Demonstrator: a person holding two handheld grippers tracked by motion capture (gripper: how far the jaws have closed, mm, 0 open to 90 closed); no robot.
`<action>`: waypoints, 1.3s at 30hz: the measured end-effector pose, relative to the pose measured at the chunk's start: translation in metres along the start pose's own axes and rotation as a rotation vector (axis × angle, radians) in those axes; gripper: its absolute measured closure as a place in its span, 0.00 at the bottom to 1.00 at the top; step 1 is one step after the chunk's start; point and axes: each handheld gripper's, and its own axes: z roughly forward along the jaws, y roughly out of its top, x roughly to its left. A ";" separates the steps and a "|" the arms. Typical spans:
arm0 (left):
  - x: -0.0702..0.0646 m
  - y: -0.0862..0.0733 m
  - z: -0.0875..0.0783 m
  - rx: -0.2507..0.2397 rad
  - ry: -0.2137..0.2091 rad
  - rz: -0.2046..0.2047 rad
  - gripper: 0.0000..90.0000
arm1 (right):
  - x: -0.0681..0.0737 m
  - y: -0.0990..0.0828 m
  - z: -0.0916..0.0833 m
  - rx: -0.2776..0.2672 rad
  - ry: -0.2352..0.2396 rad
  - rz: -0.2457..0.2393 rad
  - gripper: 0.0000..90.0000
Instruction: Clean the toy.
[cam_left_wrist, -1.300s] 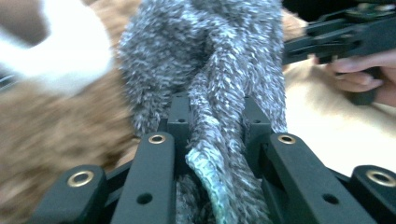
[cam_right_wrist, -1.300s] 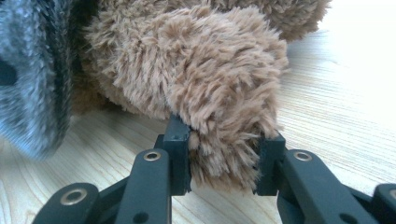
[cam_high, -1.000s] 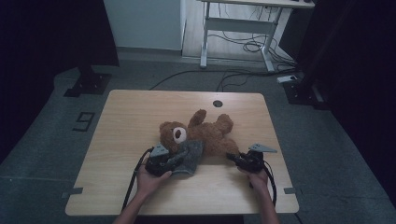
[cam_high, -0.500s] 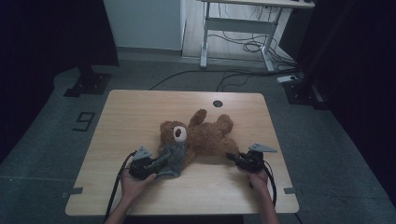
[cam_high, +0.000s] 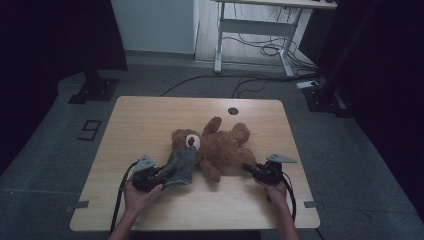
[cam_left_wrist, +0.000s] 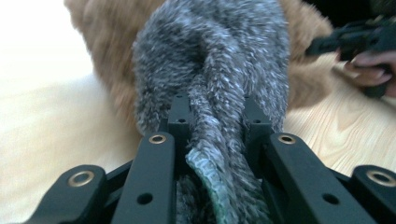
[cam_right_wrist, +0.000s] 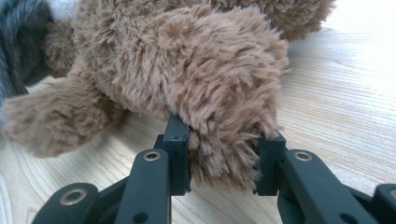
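The left hand-held gripper (cam_high: 161, 175) is clenched on a grey cloth (cam_high: 181, 165), which drapes from its jaws up against the bear (cam_high: 220, 145). The right hand-held gripper (cam_high: 250, 169) grasps one of the bear's paws (cam_right_wrist: 224, 135). One brown bear and one cloth lie mid-surface (cam_high: 150, 120), two grippers beside them. On the floor, left of the surface, a mark reads "9" (cam_high: 89, 129).

Shaggy brown plush teddy bear (cam_high: 220, 147), fuzzy grey knit garment (cam_high: 181, 167), smooth matt pale wood table (cam_high: 150, 120).
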 end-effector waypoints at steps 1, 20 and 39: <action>-0.002 0.007 0.001 -0.008 -0.001 0.009 0.79 | 0.000 0.000 0.000 -0.001 0.001 0.002 0.73; 0.011 0.087 0.067 0.028 0.099 0.006 0.79 | -0.001 -0.001 -0.001 0.004 0.013 0.002 0.73; 0.012 0.054 0.056 0.030 0.004 -0.040 0.80 | 0.020 0.017 -0.013 -0.049 -0.095 -0.086 0.21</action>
